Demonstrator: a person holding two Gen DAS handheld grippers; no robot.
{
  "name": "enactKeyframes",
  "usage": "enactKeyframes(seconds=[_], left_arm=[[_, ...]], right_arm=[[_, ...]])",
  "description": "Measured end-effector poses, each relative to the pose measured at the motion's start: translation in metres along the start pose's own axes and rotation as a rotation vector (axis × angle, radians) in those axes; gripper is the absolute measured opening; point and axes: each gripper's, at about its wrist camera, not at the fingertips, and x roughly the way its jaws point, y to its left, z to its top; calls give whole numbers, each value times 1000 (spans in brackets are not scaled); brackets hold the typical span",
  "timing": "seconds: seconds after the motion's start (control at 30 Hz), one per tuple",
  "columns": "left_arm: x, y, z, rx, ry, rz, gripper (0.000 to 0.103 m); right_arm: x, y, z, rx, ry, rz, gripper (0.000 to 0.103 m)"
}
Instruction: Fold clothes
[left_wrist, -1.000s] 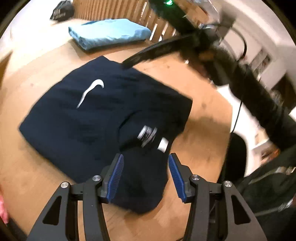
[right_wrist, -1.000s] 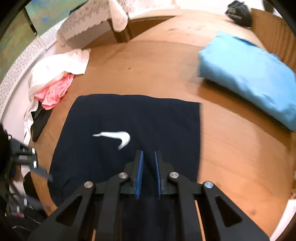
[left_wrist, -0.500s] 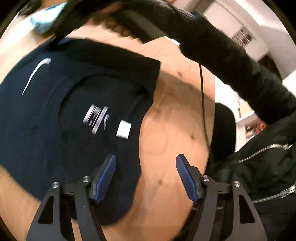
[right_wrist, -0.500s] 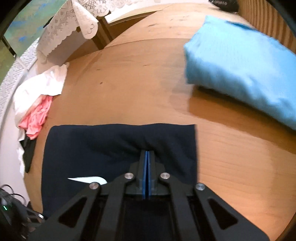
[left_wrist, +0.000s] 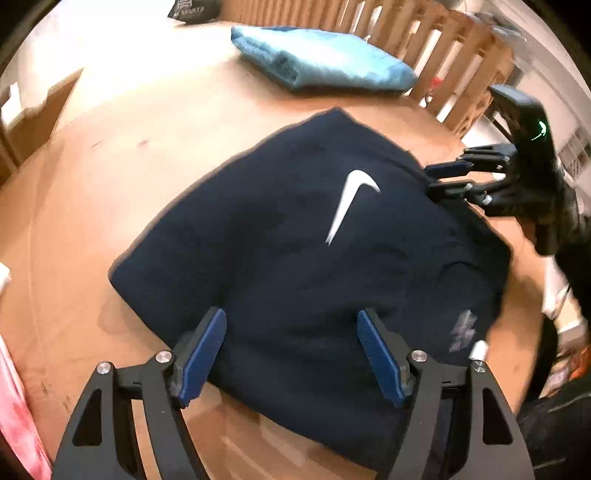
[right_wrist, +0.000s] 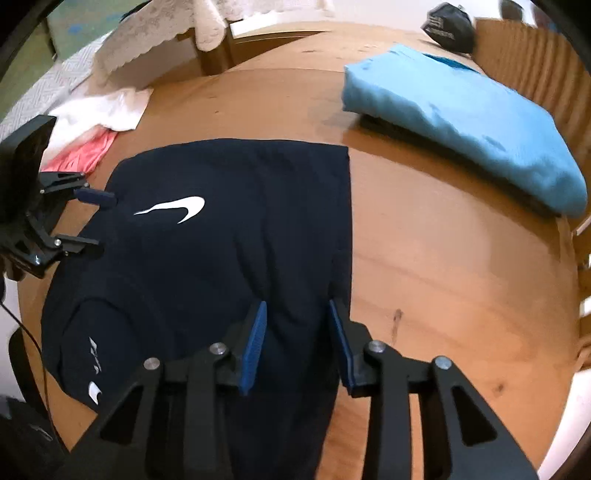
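Note:
A navy shirt (left_wrist: 295, 240) with a white swoosh lies folded on the wooden table (left_wrist: 110, 147); its collar label shows at the lower left in the right wrist view. My left gripper (left_wrist: 291, 325) hovers over the shirt's near edge, its jaws opening and the pads clear of the cloth. In the right wrist view it stands wide at the shirt's left side (right_wrist: 92, 221). My right gripper (right_wrist: 297, 310) is above the right edge of the shirt (right_wrist: 221, 240), jaws opening, cloth below them but not pinched. The left wrist view shows it at the shirt's far right corner (left_wrist: 447, 181).
A folded light blue garment (left_wrist: 325, 66) (right_wrist: 461, 118) lies at the back of the table. White and pink clothes (right_wrist: 99, 114) are heaped at the left edge. A black pouch (right_wrist: 448, 27) sits far back. A wooden slatted rail (left_wrist: 443, 55) borders the table.
My right gripper, shut on a fold of the navy shirt half a second ago, has opened and let it go. The left gripper's jaws have widened and it has swung back over the shirt.

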Motion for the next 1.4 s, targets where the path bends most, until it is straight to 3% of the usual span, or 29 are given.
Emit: enactKeyframes(seconds=[0.1,0.23,0.4,0.53,0.57,0.63,0.67,0.73,0.8,0.83,0.87,0.9,0.93,0.97,1.03,1.07,1.17,1.23,1.27,1.33,1.4], left_arm=[[-1,5,-3,43,4,37,72],[-18,10,-8,48,21,55,72],[-58,-5,-26,10,-70,-91,74],[-51,-15,-44,28,-20,-164,74],[-44,-14,-52,46,16,-162,73],[-45,-16,-62,127,31,-110,75],[-48,-18,-65,170,29,-82,75],[-59,-8,-58,139,8,-97,75],[-69,12,-38,86,-62,-88,75],[-73,22,-28,63,-100,-74,71],[-71,37,-14,24,-122,-56,57],[-64,51,-3,-25,-121,-61,44],[-55,62,5,-74,-112,-86,20],[-44,70,10,-102,-99,-83,14],[-21,82,15,-128,-68,-35,14],[-19,89,14,-147,-66,-31,3],[-33,108,2,-213,-90,-60,3],[-46,117,-6,-251,-107,-48,6],[-56,116,-14,-267,-107,-13,21],[-69,109,-35,-305,-97,13,37],[-74,89,-56,-335,-91,-39,40]], right_arm=[[-6,17,-9,34,14,3,37],[-24,28,-22,22,129,77,37],[-49,29,16,-24,-34,24,37],[-12,37,60,-72,-48,33,36],[-2,39,71,-84,-50,36,36],[22,27,74,-69,25,-35,35],[23,21,77,-49,-9,-27,33],[22,12,81,28,-4,-15,32],[16,16,83,49,-72,50,32],[18,22,83,43,-84,60,28],[20,27,84,35,-93,65,18],[26,31,85,29,-92,68,15],[32,34,86,24,-88,69,14],[40,32,94,16,-77,66,14],[58,27,105,1,-48,39,9],[61,21,104,14,-39,46,2],[61,1,101,79,-34,89,0],[44,-6,90,107,-64,60,6],[38,-7,83,118,-68,42,9],[27,-9,63,147,-55,35,20],[8,-22,34,173,-35,55,33]])
